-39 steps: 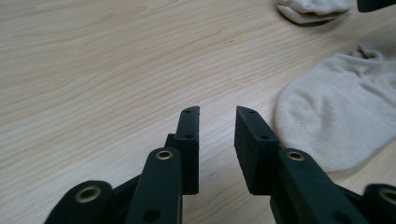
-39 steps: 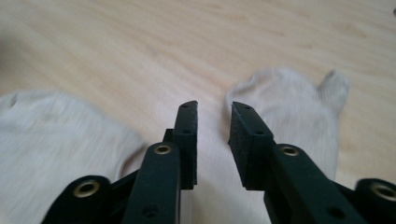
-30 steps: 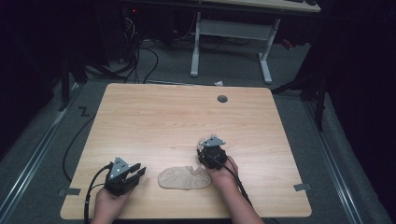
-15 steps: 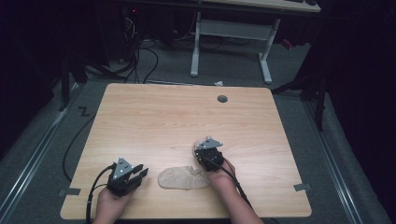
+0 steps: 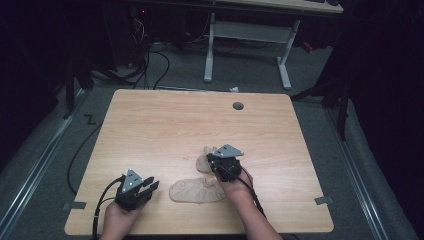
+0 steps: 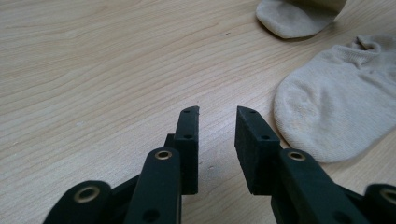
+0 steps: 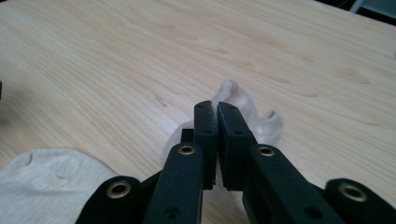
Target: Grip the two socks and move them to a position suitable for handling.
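We see the right gripper [image 5: 212,159] clenched on a thin beige fabric sock [image 7: 229,95], its cloth pinched between the pads and lifted off the light wooden tabletop [image 5: 190,125]. The jaws have just closed on it. A second beige knitted sock [image 5: 196,190] lies flat near the front edge, beside the right hand. The left gripper [image 5: 148,186] rests on the table, jaws parted on nothing, near that sock's toe.

Most of the table [image 5: 165,125] is left bare toward its far edge and both far corners. Passage along the near edge is blocked at the middle by a flat sock [image 5: 196,191] and a lifted sock [image 5: 203,162].
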A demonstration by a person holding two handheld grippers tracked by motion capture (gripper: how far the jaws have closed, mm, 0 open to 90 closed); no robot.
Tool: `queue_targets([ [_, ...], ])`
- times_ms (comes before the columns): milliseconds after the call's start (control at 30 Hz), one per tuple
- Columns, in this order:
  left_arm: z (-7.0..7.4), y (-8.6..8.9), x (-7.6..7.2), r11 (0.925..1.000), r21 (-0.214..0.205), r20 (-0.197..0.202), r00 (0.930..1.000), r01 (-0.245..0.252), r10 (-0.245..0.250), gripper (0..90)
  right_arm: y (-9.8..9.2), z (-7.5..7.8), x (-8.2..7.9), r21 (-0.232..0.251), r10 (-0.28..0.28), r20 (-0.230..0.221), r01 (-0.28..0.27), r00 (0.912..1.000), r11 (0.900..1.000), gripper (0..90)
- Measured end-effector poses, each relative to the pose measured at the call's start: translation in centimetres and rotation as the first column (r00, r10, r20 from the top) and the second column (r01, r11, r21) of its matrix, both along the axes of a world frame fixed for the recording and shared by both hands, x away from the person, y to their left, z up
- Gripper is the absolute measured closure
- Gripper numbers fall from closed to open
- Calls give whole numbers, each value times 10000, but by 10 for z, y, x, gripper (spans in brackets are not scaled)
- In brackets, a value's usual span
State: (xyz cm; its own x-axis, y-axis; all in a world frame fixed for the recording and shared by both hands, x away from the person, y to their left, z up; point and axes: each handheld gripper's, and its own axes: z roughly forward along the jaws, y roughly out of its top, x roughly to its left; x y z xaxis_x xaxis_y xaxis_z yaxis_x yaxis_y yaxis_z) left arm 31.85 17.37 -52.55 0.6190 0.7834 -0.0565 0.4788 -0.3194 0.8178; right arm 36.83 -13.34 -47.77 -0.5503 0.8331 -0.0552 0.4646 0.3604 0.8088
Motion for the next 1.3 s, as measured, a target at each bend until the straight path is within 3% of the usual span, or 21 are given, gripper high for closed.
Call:
queue_targets([
  [267,0,0,0,10000,41,-10,10000,-7,7,707,-26,11,-2,216,-592,238,587,9980,9980,874],
  [433,0,0,0,10000,56,-23,10000,-20,20,708,-43,9,-1,241,-1042,164,1038,9944,9943,873],
  [833,-1,0,0,10000,75,-42,10000,8,-7,708,-80,-19,-2,-187,-1969,-459,1963,9793,9804,861],
  [1067,-1,-1,0,10000,75,-58,10000,20,-19,708,-89,-32,-4,-477,-2282,-746,2251,9708,9732,841],
  [1300,-2,-2,0,10000,90,-57,10000,22,-22,709,-94,-37,-5,-600,-2335,-812,2291,9690,9716,834],
])
